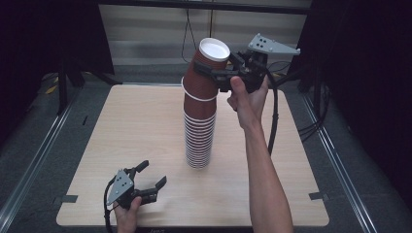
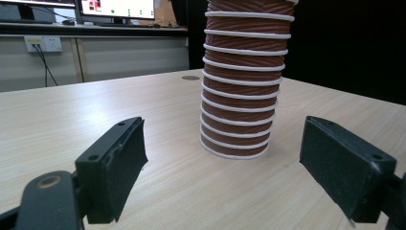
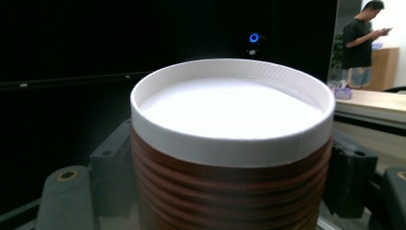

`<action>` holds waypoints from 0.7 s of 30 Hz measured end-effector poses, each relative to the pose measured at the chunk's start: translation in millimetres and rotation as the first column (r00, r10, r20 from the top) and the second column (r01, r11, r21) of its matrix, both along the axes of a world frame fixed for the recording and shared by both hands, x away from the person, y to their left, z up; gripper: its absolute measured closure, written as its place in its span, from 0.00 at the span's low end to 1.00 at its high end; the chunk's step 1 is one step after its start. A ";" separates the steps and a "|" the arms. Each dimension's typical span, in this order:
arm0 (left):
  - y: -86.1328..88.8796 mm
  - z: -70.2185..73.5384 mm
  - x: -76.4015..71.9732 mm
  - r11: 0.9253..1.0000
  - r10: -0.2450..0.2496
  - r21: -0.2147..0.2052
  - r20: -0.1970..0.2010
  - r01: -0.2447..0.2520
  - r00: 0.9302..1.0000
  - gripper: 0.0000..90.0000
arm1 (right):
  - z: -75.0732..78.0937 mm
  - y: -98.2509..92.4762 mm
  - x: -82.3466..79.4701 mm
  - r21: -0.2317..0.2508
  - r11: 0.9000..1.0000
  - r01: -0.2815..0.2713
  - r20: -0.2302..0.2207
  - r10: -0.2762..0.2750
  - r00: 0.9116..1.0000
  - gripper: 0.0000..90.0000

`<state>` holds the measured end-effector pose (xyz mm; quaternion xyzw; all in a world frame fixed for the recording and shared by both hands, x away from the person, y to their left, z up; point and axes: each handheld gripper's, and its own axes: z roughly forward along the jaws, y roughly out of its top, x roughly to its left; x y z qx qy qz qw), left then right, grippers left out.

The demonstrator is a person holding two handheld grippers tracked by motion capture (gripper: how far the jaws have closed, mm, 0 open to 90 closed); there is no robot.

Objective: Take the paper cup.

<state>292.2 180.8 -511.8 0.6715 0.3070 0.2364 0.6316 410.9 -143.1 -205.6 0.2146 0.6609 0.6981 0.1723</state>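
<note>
Right gripper (image 1: pixel 214 73) pinches the top cup (image 1: pixel 210 62) tilted over the mid-tabletop stack (image 1: pixel 199 131); lift straight, slowly, while the left gripper (image 1: pixel 150 178), spread, idles near the front edge.

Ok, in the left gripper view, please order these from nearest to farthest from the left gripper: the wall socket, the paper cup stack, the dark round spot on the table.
1. paper cup stack: straight ahead, just beyond the open jaws.
2. dark round spot: behind the stack, to its left, near the table's far edge.
3. wall socket: far left, on the wall beyond the table.
</note>
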 end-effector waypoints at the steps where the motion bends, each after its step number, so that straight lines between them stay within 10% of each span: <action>1: -0.1 0.0 0.1 1.000 0.002 0.000 -0.001 -0.002 1.000 0.18 | 0.0 0.0 0.0 0.000 1.000 0.000 0.000 0.000 1.000 0.24; 21: 0.0 0.1 0.3 1.000 0.003 -0.001 -0.004 -0.003 1.000 0.18 | 19.9 -11.5 -8.6 0.093 0.996 0.001 0.030 -0.004 1.000 0.24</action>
